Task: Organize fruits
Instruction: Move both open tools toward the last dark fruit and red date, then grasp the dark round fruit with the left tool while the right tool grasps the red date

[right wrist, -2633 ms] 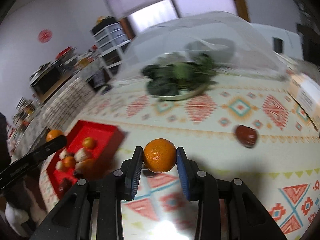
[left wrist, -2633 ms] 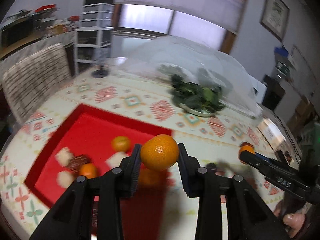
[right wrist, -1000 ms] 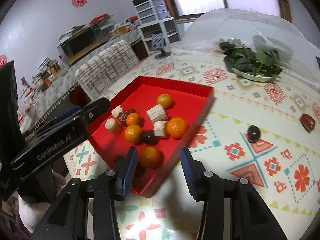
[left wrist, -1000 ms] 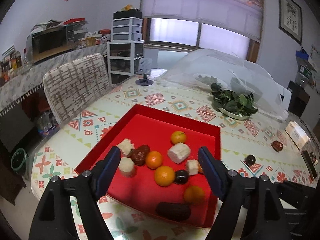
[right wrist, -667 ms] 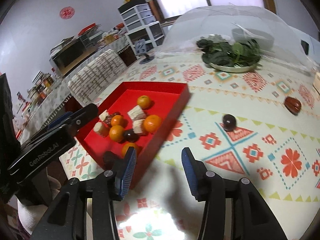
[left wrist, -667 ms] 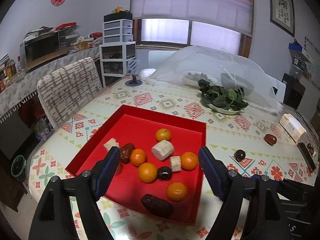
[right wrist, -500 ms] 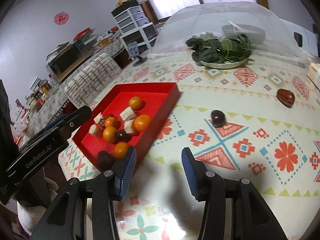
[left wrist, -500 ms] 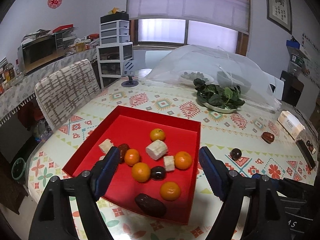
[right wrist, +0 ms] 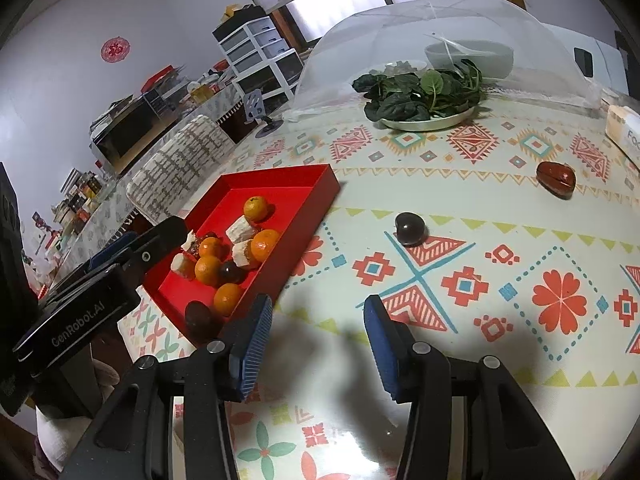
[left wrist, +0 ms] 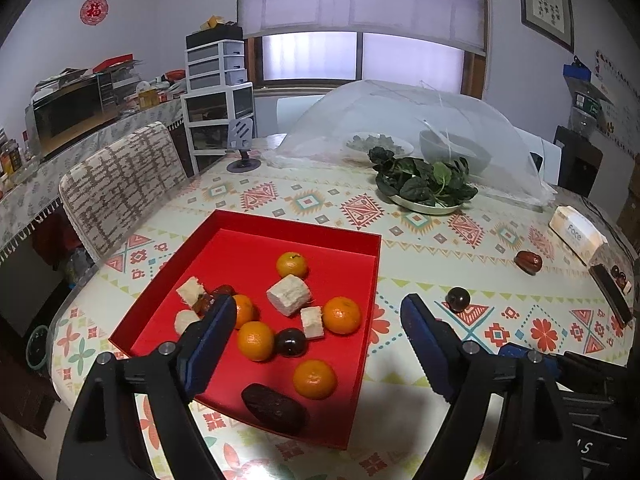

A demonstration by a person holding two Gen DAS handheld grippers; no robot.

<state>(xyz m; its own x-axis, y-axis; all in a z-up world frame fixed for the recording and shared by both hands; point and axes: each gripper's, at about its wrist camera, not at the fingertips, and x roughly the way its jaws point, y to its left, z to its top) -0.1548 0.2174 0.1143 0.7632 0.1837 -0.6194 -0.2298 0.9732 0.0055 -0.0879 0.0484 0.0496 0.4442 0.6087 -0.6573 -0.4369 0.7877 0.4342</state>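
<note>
**Both oranges dropped, two dark fruits left out**

Patterned oilcloth covers the desk (left wrist: 432, 240), with a mesh food dome and a plate of dark green leaves (left wrist: 426, 186) toward the upper right of the left wrist view. A few seconds ago each gripper carried a small orange; now the left gripper (left wrist: 314, 338) and the right gripper (right wrist: 318, 334) both hang with jaws released and nothing between them, and both views have pulled back from the shallow red rectangular tray (left wrist: 280, 226). The tray, at centre-left in the left view, holds five small oranges (left wrist: 314, 378), pale cut chunks (left wrist: 289, 294) and dark fruits — so those two deliveries look finished.

What seems to remain lies outside it: a round dark plum-like fruit (right wrist: 409, 228) on the cloth right of centre in the right wrist view, and a reddish-brown oval fruit (right wrist: 557, 178) further toward the upper right, well apart from the tray.

The tray's long axis runs from the lower middle of the left view up toward the upper left — its near short edge faces the camera. The reddish-brown fruit lies with its long axis roughly across the frame; the round one has no clear axis.
</note>
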